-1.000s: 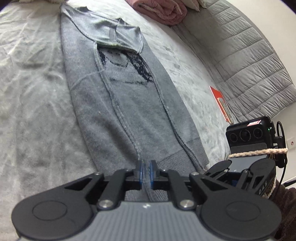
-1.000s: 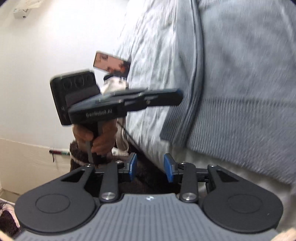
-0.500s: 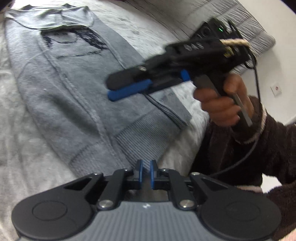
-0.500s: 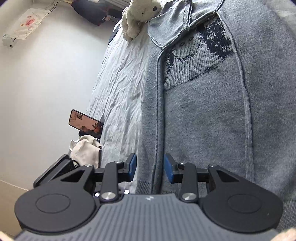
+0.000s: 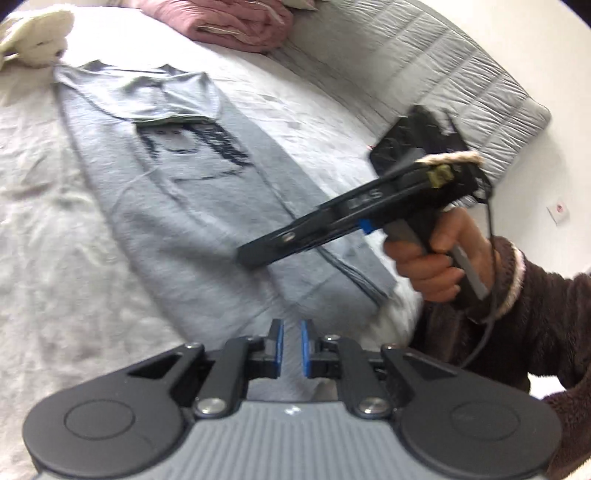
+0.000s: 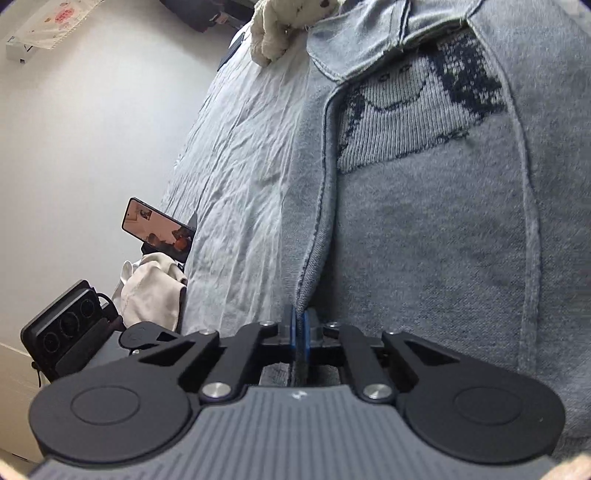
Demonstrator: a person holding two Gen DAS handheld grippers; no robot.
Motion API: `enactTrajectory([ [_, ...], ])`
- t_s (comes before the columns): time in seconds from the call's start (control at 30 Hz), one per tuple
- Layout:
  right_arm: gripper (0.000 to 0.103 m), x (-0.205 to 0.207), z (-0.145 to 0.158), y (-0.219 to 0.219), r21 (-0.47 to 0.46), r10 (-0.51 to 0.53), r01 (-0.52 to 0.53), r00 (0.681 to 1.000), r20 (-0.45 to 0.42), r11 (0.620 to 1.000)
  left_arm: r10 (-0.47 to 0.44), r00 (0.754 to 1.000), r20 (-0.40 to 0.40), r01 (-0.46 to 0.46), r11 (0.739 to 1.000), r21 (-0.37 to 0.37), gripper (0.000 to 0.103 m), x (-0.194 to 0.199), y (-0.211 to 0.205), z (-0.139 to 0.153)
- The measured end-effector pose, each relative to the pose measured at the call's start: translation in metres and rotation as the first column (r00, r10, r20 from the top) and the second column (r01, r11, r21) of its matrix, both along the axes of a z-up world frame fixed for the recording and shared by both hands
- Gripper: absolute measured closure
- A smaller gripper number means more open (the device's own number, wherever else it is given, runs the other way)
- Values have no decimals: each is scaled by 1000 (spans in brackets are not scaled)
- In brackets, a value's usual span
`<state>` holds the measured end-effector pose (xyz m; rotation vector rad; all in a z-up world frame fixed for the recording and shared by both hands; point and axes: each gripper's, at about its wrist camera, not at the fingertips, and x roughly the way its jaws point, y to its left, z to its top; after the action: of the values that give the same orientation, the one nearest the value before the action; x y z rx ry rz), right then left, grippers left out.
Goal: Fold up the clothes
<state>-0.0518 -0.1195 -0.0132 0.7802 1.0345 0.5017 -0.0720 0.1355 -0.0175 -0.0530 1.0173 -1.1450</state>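
Left wrist view: a grey knitted sweater (image 5: pixel 207 206), folded into a long narrow strip, lies on the wrinkled pale bed (image 5: pixel 48 236). The left gripper (image 5: pixel 291 349) has its blue fingers nearly clenched, a slim gap between them, above the sweater's near hem; whether cloth sits between them I cannot tell. A hand (image 5: pixel 439 258) holds the right gripper (image 5: pixel 258 254) over the sweater.

Right wrist view: the right gripper (image 6: pixel 298 334) has just closed, pinching the sweater's (image 6: pixel 436 229) folded edge. A plush toy (image 6: pixel 284 26) lies beyond.
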Motion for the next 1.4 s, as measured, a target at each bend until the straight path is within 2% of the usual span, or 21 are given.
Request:
enactTrajectory([
  [0.03, 88, 1, -1, -2, -3, -16, 16, 1000, -8, 1000, 7, 1000, 3, -7, 1000, 15, 94, 1, 1, -1],
  [0.13, 86, 1, -12, -5, 18, -22, 24, 998, -59, 1000, 26, 1000, 12, -27, 998, 55, 94, 4, 2, -4],
  [0.17, 84, -1, -13, -4, 31, -9, 11, 998, -63, 999, 37, 999, 12, -37, 998, 55, 94, 6, 3, -3],
  [0.23, 71, -6, -14, 0, 56, 17, -13, 997, -72, 998, 58, 998, 16, -58, 997, 48, 94, 8, 6, -2],
  [0.3, 67, -11, -13, 4, 62, 44, -40, 997, -71, 997, 79, 997, 24, -79, 996, 32, 94, 10, 10, 0],
  [0.33, 68, -14, -12, 6, 56, 57, -53, 996, -67, 997, 95, 995, 30, -96, 995, 22, 94, 11, 11, 1],
  [0.43, 94, -19, -14, 15, 30, 96, -94, 992, -80, 995, 151, 987, 44, -151, 988, -8, 93, 16, 9, 1],
  [0.57, 94, -22, -17, 20, 62, 126, -120, 987, -102, 991, 228, 971, 74, -225, 973, -48, 93, 27, -3, 0],
  [0.67, 93, -22, -20, 21, 62, 140, -134, 983, -119, 989, 272, 958, 88, -268, 962, -51, 93, 38, -14, -6],
  [0.73, 91, -21, -21, 21, 68, 151, -144, 980, -126, 987, 287, 955, 75, -284, 958, -39, 94, 46, -23, -13],
  [0.77, 87, -22, -17, 20, 59, 152, -146, 982, -113, 988, 281, 957, 67, -280, 960, -24, 93, 49, -28, -17],
  [0.83, 87, -22, -10, 18, 39, 153, -150, 984, -86, 988, 246, 967, 57, -247, 969, 4, 93, 50, -37, -22],
  [0.93, 82, -22, 7, 3, -30, 91, -91, 996, -12, 995, 165, 985, 48, -167, 985, 41, 93, 48, -49, -24],
  [0.97, 80, -22, 10, -4, -57, 55, -54, 998, 11, 997, 154, 987, 36, -155, 988, 26, 93, 48, -49, -20],
  [1.0, 73, -22, 14, -14, -96, 7, -3, 999, 37, 995, 157, 987, 30, -157, 988, -8, 92, 48, -46, -17],
  [1.03, 68, -22, 17, -23, -134, -40, 48, 997, 65, 990, 176, 984, 37, -175, 984, -39, 89, 48, -42, -14],
  [1.07, 68, -22, 18, -33, -167, -79, 92, 994, 82, 982, 207, 977, 50, -204, 977, -58, 88, 50, -39, -11],
  [1.2, 68, -24, 22, -73, -288, -225, 264, 961, 160, 921, 343, 934, 94, -337, 939, -74, 86, 61, -37, -13],
  [1.27, 68, -22, 12, -85, -300, -266, 302, 951, 155, 905, 387, 914, 124, -386, 922, -33, 82, 66, -42, -19],
  [1.33, 68, -20, 3, -85, -284, -280, 309, 950, 139, 908, 375, 921, 100, -378, 926, 11, 82, 69, -47, -28],
  [1.4, 68, -21, -4, -84, -251, -277, 300, 953, 124, 920, 345, 933, 99, -347, 938, 2, 82, 64, -51, -28],
])
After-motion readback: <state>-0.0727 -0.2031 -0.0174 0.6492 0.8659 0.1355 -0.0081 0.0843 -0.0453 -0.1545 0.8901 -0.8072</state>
